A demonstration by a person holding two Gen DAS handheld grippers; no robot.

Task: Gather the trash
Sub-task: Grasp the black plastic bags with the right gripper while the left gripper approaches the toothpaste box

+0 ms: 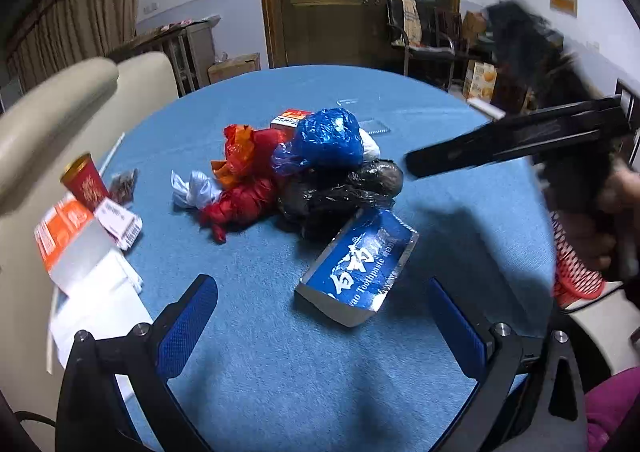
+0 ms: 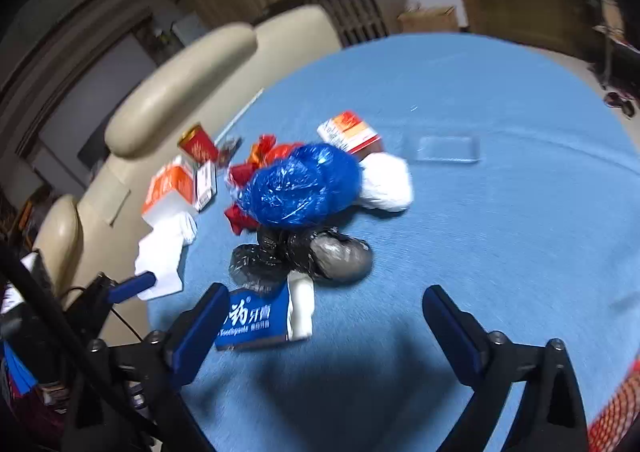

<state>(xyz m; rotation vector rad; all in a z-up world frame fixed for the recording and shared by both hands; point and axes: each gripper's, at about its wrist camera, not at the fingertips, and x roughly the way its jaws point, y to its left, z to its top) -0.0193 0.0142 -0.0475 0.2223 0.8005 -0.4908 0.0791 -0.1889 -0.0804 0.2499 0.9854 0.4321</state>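
- Two grippers hover over the blue table (image 1: 280,372), and nothing is between either pair of jaws: left gripper (image 1: 320,316) spread wide, right gripper (image 2: 324,328) also apart and empty.
- Nearest the tongs lies the blue toothpaste box (image 1: 356,268), flat on the cloth, touching the near edge of the bag pile.
- Just behind the box sits the black bag (image 1: 340,192); the blue bag (image 1: 328,138) rides on top of it, with the red bag (image 1: 244,188) beside it.
- Beyond the toothpaste box, past the blue bag, a red-and-white carton (image 2: 352,132) peeks out, and a white bag (image 2: 386,182) rests against the blue one.
- Risk, as I judge it: the bags are slick and heaped, so a clamp on one could tug the others along or slip off.
- Only the left view shows the red mesh basket (image 1: 576,272), off to the right of the toothpaste box; from the right view only a red sliver shows at the corner.
- Only the right view shows the white bag whole.
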